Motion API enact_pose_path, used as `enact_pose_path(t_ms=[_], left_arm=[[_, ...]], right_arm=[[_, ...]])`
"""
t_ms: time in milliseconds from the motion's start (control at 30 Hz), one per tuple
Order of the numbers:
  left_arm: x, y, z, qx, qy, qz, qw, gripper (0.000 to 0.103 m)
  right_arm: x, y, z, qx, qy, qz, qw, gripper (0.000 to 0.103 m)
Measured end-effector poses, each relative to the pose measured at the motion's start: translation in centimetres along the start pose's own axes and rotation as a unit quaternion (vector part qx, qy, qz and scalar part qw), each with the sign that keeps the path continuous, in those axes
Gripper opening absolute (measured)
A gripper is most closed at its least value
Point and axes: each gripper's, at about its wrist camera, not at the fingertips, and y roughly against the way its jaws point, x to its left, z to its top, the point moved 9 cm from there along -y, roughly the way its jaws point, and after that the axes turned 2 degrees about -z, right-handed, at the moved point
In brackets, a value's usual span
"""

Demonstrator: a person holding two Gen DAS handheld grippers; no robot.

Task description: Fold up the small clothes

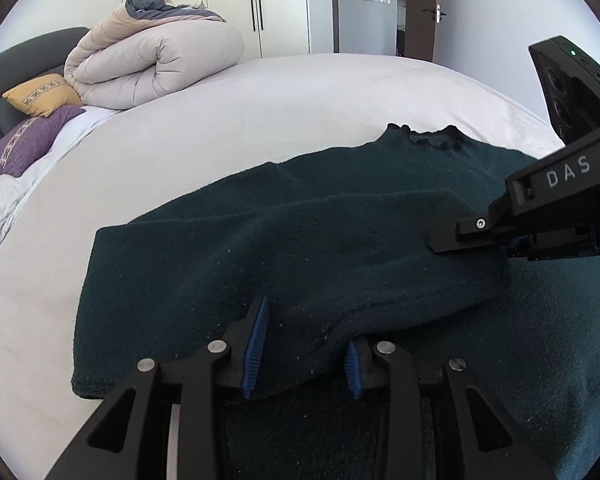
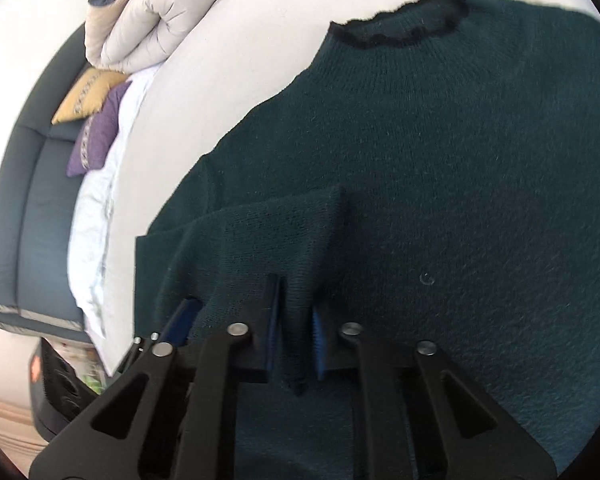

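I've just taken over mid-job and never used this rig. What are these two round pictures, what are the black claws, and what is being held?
Each picture comes from a fisheye camera on a hand-held two-finger gripper, looking forward along its fingers. One view is from the left gripper, the other from the right gripper. The black claws with blue pads are those fingers. A dark green sweater lies on a bed with a white sheet. Each gripper has a fold of the sweater between its pads; the right one looks pinched tighter. The left view also shows the right gripper from the side. A rolled duvet and two cushions sit by the headboard.
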Motion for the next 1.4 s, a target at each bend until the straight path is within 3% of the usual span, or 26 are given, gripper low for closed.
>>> enact_pose_path(t_ms=[167, 300, 400, 467, 700, 1000, 1233, 1400], left_arm=[[4.5, 3.2, 2.3, -0.031, 0.113, -0.071, 0.9905, 0.038], [11.8, 4.6, 3.7, -0.069, 0.178, -0.028, 0.9813, 0.037], [14.8, 4.0, 3.2, -0.058, 0.219, -0.027, 0.9736, 0.037], [14.8, 3.6, 3.1, -0.051, 0.227, -0.039, 0.9716, 0.037], [10.1, 2.4, 3.0, -0.036, 0.147, -0.061, 0.9865, 0.037], [7.6, 1.8, 2.5, -0.034, 0.101, -0.064, 0.9922, 0.037], [4.8, -0.9, 0.6, 0.016, 0.033, -0.038, 0.9986, 0.038], [4.5, -1.0, 0.3, 0.018, 0.013, -0.019, 0.9996, 0.038]], right_arm=[[1.3, 1.9, 2.1, -0.042, 0.031, -0.028, 0.998, 0.006], [0.4, 4.3, 4.3, -0.074, 0.033, -0.052, 0.995, 0.006], [-0.8, 6.4, 5.6, -0.087, 0.025, -0.079, 0.993, 0.006], [-1.9, 8.2, 6.1, -0.095, 0.021, -0.104, 0.990, 0.006], [-6.2, 9.0, 7.9, -0.106, -0.002, -0.157, 0.982, 0.006], [-8.4, 8.2, 8.0, -0.109, -0.007, -0.177, 0.978, 0.006], [-10.0, 9.0, 6.8, -0.111, -0.010, -0.182, 0.977, 0.006], [-11.7, 9.6, 5.7, -0.115, -0.015, -0.184, 0.976, 0.006]])
